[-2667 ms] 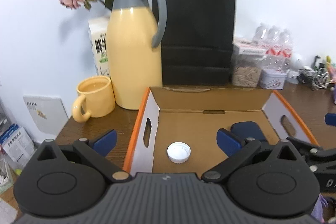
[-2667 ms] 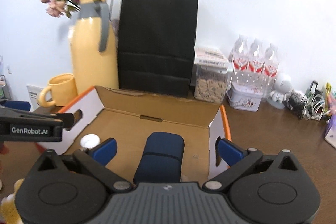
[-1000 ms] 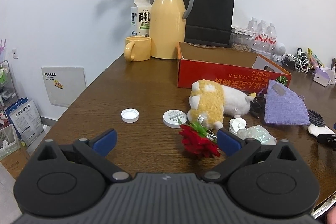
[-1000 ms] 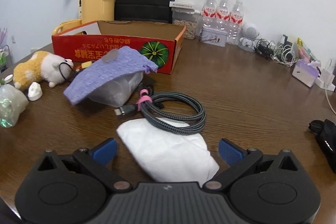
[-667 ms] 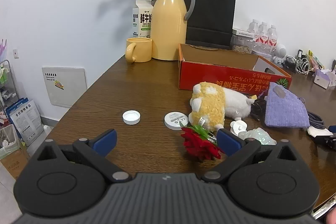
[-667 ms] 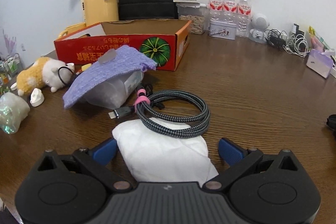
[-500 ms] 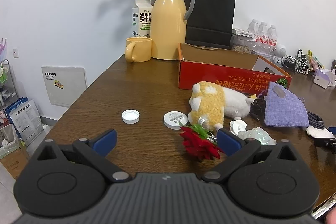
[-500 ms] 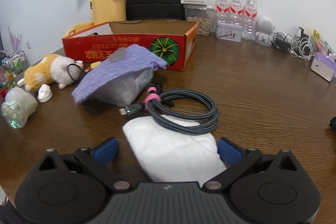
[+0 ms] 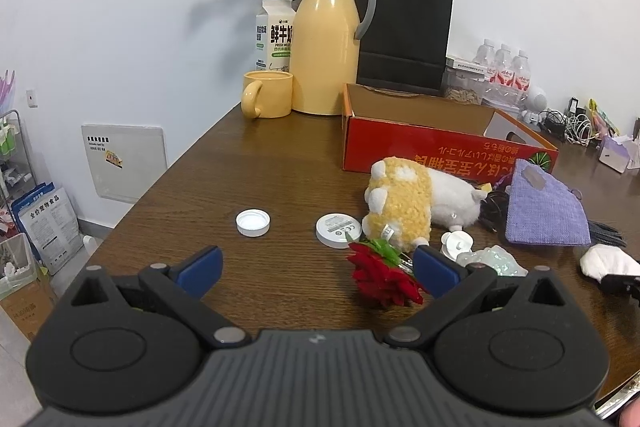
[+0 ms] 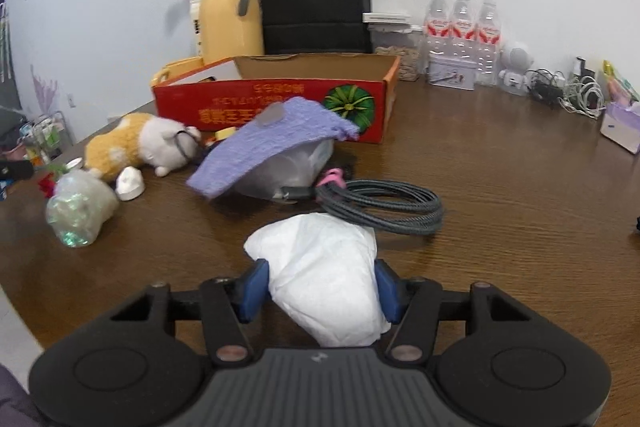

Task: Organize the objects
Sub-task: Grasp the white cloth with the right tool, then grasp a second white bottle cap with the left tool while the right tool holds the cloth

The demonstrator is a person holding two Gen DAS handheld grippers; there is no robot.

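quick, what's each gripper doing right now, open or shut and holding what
Left gripper: open, holding nothing, above the table.
Right gripper: shut on the white tissue wad.

A crumpled white pouch (image 10: 326,279) sits squeezed between the blue pads of the right gripper (image 10: 320,291), its far end touching a coiled grey braided cable (image 10: 384,205) with a pink tie. Behind the cable, a purple knitted cloth (image 10: 272,143) drapes over a clear plastic bag. A yellow-and-white plush toy (image 9: 416,209) lies on its side before the red cardboard box (image 9: 444,143) (open-topped). Beside the plush lie a red artificial rose (image 9: 382,277), a round white tin (image 9: 338,230) and, well apart, a white bottle cap (image 9: 253,222).
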